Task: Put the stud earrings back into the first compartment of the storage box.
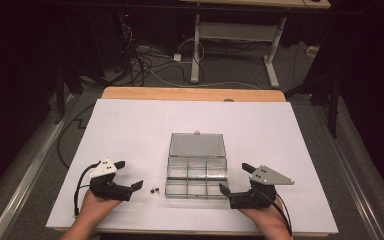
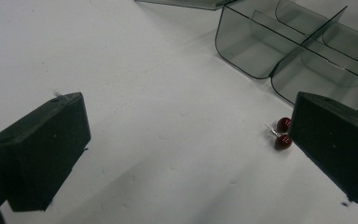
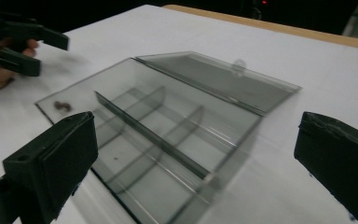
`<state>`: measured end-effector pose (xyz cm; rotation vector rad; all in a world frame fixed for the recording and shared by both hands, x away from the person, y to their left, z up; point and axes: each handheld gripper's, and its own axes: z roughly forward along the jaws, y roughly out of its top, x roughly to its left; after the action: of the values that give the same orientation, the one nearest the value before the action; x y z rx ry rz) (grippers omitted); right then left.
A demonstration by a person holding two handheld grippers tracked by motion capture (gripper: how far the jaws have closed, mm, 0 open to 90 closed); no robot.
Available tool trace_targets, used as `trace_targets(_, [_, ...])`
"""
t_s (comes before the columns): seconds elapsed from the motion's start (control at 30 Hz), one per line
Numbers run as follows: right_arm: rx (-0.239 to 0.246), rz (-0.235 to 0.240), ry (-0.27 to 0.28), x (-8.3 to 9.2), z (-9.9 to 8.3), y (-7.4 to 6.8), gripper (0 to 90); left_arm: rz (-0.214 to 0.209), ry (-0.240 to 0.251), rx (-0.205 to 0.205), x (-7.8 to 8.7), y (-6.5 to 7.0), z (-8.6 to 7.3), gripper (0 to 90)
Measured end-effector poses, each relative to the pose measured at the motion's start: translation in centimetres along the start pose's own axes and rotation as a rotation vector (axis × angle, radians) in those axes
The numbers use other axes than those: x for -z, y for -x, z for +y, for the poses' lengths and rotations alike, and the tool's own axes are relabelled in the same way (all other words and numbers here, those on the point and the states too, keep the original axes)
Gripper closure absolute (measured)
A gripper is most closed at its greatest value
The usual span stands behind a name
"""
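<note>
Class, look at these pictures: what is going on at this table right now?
A person holds a gripper in each hand at a white table. A clear compartment box lies open in the middle, its lid folded back. Two small red earrings lie on the table just left of the box. The left gripper is open beside them, holding nothing. The right gripper is open by the box's right side.

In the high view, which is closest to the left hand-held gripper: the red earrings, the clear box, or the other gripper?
1. Red earrings, just right of the left hand-held gripper.
2. Clear box, mid-table.
3. Right hand-held gripper, past the box.
</note>
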<state>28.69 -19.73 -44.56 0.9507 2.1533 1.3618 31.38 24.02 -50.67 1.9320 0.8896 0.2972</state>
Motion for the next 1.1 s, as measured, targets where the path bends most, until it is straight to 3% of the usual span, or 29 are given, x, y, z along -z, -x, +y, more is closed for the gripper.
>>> trace_targets(0.2, [0.025, 0.077, -0.003, -1.2, 0.8, -2.3, 2.7, 0.008, -0.005, -0.014, 0.0, 0.2, 0.0, 0.0])
trace_targets(0.3, [0.047, 0.087, -0.013, -1.7, 0.9, -3.1, 3.0, 0.017, -0.003, -0.023, 0.0, 0.3, 0.0, 0.0])
trace_targets(0.43, [0.054, 0.084, -0.025, -2.1, 0.7, -3.2, 3.0, -0.009, -0.019, -0.025, 0.0, 0.8, 0.2, 0.0])
trace_targets(0.5, [0.051, 0.076, -0.027, -2.1, 0.6, -2.9, 3.0, -0.017, -0.028, -0.047, 0.0, 1.3, 0.3, 0.0])
trace_targets(0.6, [0.037, 0.058, -0.021, -1.8, 0.4, -2.3, 3.0, -0.022, -0.028, -0.047, 0.1, 1.8, 0.6, 1.1])
trace_targets(0.67, [0.035, 0.039, -0.023, -1.6, 0.2, -1.7, 3.0, -0.054, -0.027, -0.056, 0.2, 2.2, 0.7, 8.0])
trace_targets(0.83, [0.017, 0.011, -0.033, -1.3, -0.3, -0.7, 2.9, -0.116, -0.063, -0.103, -0.4, 3.4, 0.5, 38.0])
trace_targets(0.9, [0.013, 0.006, -0.037, -1.2, -0.4, -0.5, 3.0, -0.134, -0.080, -0.103, -0.7, 3.7, 0.5, 43.4])
trace_targets(1.0, [0.019, -0.011, -0.039, -1.0, -0.7, -0.1, 2.9, -0.128, -0.111, -0.107, -1.1, 4.0, 0.4, 50.4])
trace_targets(1.1, [0.010, -0.025, -0.046, -0.8, -1.1, 0.3, 2.7, -0.123, -0.122, -0.078, -1.3, 4.1, 0.2, 55.5])
